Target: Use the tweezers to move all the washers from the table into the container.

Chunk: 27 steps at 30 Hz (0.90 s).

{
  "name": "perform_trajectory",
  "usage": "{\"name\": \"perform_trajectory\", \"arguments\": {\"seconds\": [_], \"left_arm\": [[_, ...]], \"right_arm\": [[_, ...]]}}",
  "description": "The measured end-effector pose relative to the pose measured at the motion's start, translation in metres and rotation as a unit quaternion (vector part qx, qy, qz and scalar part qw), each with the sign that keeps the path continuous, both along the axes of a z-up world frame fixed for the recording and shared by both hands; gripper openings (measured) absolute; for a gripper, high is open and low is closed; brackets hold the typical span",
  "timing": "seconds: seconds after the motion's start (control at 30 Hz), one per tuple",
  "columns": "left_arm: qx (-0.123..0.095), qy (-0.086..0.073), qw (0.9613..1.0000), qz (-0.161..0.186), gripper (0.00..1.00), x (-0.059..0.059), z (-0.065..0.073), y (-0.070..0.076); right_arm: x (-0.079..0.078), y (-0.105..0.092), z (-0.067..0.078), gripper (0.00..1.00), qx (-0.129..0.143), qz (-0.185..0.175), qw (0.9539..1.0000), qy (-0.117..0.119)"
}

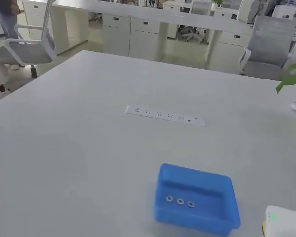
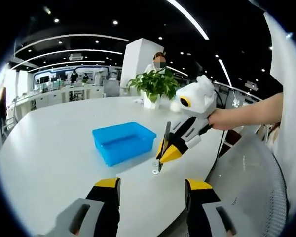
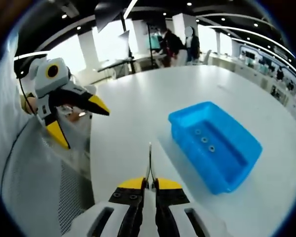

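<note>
The blue container stands on the white table with three washers lined up on its floor. In the right gripper view my right gripper is shut on the tweezers, which point over the table just left of the container and its washers. The left gripper view shows the right gripper holding the tweezers tip-down by one small washer on the table, right of the container. My left gripper is open and holds nothing. It also appears at the left.
A white power strip lies mid-table beyond the container. A potted plant stands past the container near the table's far edge. Office chairs and desks surround the table, and people stand in the background.
</note>
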<state>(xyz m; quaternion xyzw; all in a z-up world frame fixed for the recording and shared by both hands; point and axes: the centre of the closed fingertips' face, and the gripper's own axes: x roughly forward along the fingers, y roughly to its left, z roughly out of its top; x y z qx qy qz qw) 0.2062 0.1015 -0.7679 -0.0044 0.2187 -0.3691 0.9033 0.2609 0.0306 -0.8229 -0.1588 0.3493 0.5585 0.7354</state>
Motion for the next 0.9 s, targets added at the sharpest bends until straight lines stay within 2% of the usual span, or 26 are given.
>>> {"name": "perform_trajectory", "arguments": {"seconds": [0.07,0.27,0.4,0.5,0.63,0.9], "left_arm": [[-0.01,0.0,0.9999,0.006,0.56,0.002,0.002,0.001],[-0.014,-0.009,0.9998,0.01,0.61,0.004,0.005,0.0],[-0.03,-0.002,0.9995,0.013,0.61,0.004,0.006,0.0],[-0.032,-0.003,0.9994,0.013,0.61,0.004,0.007,0.0],[-0.026,0.0,0.9996,0.009,0.61,0.003,0.005,-0.001],[-0.036,0.002,0.9993,0.013,0.61,0.004,0.006,0.0]], "right_arm": [[0.001,0.0,-0.002,0.05,0.001,-0.005,1.0,0.005],[0.003,0.003,-0.004,0.05,0.003,-0.013,0.9999,0.009],[0.004,0.005,-0.004,0.05,0.007,-0.016,0.9998,0.01],[0.002,0.006,-0.006,0.05,0.006,-0.011,0.9998,0.015],[0.0,0.007,-0.005,0.05,0.0,-0.004,0.9999,0.009],[-0.008,0.007,-0.006,0.05,-0.007,0.011,0.9999,0.009]]}}
